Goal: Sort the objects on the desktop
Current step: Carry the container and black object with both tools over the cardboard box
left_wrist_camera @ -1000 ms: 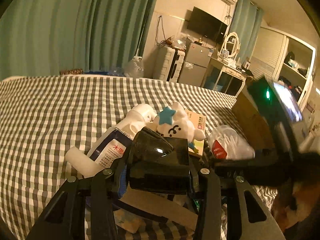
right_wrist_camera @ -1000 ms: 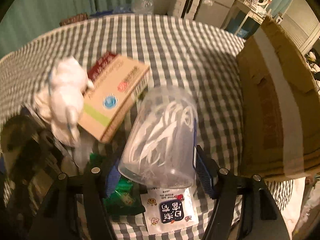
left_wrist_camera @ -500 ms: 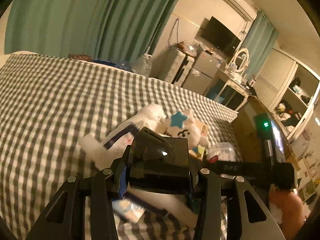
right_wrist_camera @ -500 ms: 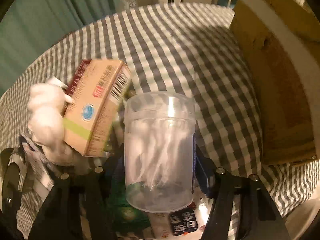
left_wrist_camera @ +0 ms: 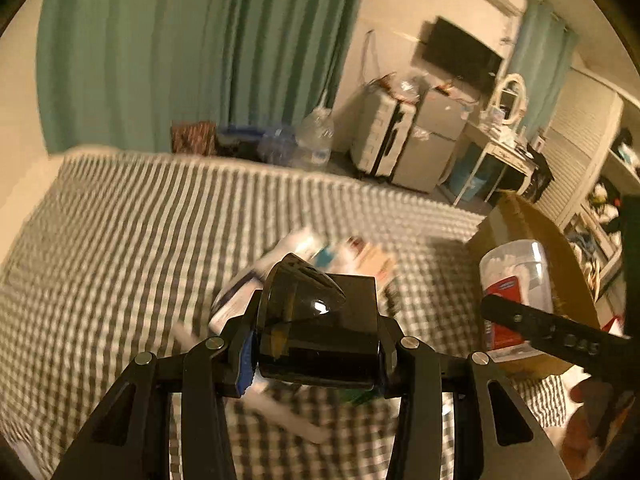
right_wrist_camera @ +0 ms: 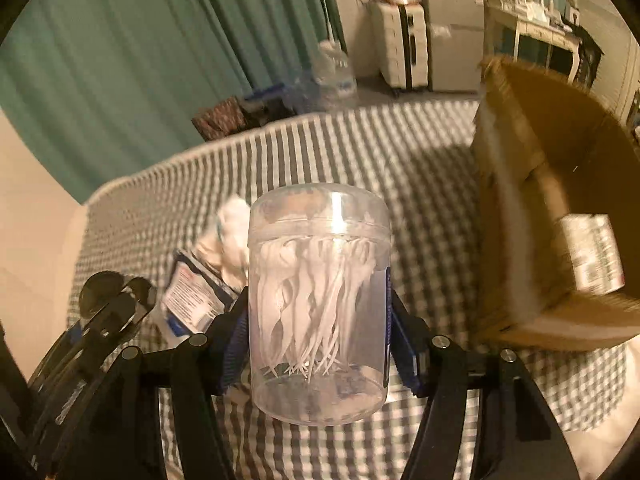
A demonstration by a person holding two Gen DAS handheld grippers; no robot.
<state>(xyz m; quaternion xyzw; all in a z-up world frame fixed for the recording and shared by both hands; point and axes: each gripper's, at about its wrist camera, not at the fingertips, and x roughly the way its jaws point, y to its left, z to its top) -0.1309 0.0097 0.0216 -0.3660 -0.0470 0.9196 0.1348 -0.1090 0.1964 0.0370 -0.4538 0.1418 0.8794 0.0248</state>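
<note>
My left gripper (left_wrist_camera: 318, 344) is shut on a glossy black box-shaped object (left_wrist_camera: 320, 324) and holds it above the checked cloth (left_wrist_camera: 120, 240). My right gripper (right_wrist_camera: 320, 320) is shut on a clear plastic jar of white floss picks (right_wrist_camera: 318, 300), held upright above the cloth. The jar also shows at the right of the left wrist view (left_wrist_camera: 516, 280), beside the open cardboard box (right_wrist_camera: 560, 200). A can (right_wrist_camera: 592, 258) lies inside that box. A blurred pile with a white plush toy (right_wrist_camera: 232, 232) and a blue-and-white pack (right_wrist_camera: 192, 296) lies on the cloth.
The cardboard box (left_wrist_camera: 532, 248) stands at the cloth's right edge. Beyond the far edge are green curtains (left_wrist_camera: 160, 60), water bottles (left_wrist_camera: 316, 140), white drawers and a fridge (left_wrist_camera: 404, 144). The left gripper shows at lower left of the right wrist view (right_wrist_camera: 100, 312).
Both grippers have risen with their loads. The jar has gone from lying tilted to upright and moved toward the cardboard box. The pile now sits lower and farther off, blurred.
</note>
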